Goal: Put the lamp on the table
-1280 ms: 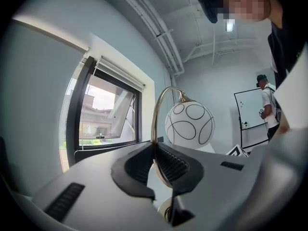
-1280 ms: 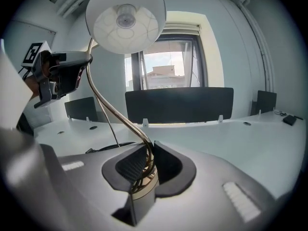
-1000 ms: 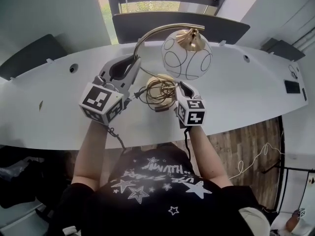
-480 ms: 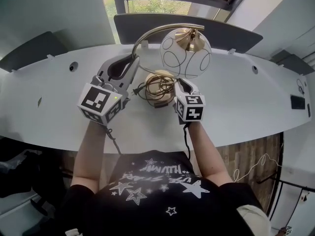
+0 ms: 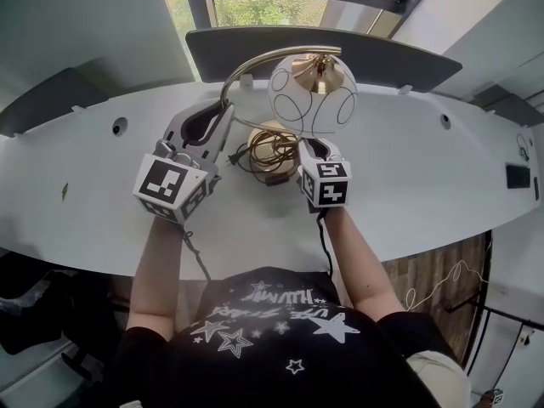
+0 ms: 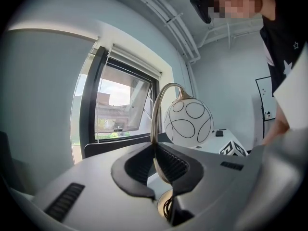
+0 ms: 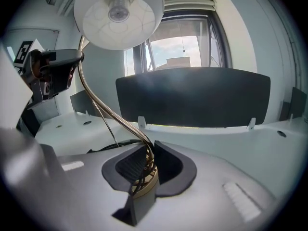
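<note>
The lamp has a curved brass neck (image 5: pixel 248 61), a white globe shade (image 5: pixel 312 99) with black line patterns, and a brass base (image 5: pixel 274 147) with its cord coiled on it. It is held upright over the white table (image 5: pixel 408 185). My left gripper (image 5: pixel 226 119) is shut on the neck (image 6: pixel 155 129), with the globe (image 6: pixel 188 121) just beyond it. My right gripper (image 5: pixel 300 151) is shut on the base and coiled cord (image 7: pixel 143 177). The shade (image 7: pixel 119 14) hangs above that gripper. Whether the base rests on the table cannot be told.
A dark panel (image 5: pixel 382 53) stands along the table's far edge, with a window (image 5: pixel 263 7) behind it. A round hole (image 5: pixel 119 127) sits in the tabletop at the left. A small black object (image 5: pixel 518 175) lies at the far right. Wooden floor (image 5: pixel 442 262) shows beyond the table's right end.
Both grippers have carried the lamp away from the person, farther in over the table and a little lower. Both grips are unchanged.
</note>
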